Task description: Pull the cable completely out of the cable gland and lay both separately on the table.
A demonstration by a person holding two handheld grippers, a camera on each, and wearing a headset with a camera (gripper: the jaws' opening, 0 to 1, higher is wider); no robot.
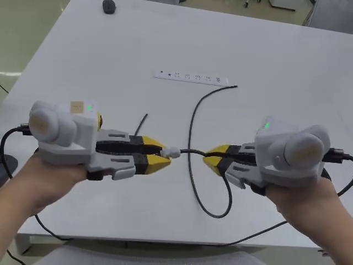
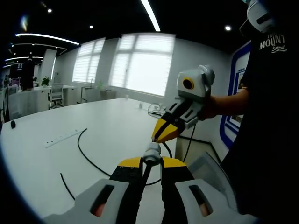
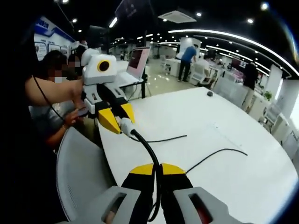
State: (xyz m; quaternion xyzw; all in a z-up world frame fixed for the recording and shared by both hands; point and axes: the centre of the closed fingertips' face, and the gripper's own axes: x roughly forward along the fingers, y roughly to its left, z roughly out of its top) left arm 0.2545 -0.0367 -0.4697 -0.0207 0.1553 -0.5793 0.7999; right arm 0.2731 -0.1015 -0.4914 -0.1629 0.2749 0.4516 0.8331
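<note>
While both pairs of tongs hover just over the white surface (image 1: 276, 61), tip to tip with a short gap between them, the left tongs (image 1: 164, 154) are clamped on the pale cable gland (image 1: 172, 151), which juts from their yellow tips. The black cable (image 1: 189, 150) leaves the gland, crosses the gap and runs in between the jaws of the right tongs (image 1: 208, 156), which are pinched together on it. The rest of the cable lies on the surface, looping near the right tongs and curving away towards a white power strip (image 1: 190, 77), well apart from both hands. A small dark object (image 1: 109, 6) sits near the far edge. In the right gripper view, the cable (image 3: 145, 145) arcs up to the gland (image 3: 125, 125).
</note>
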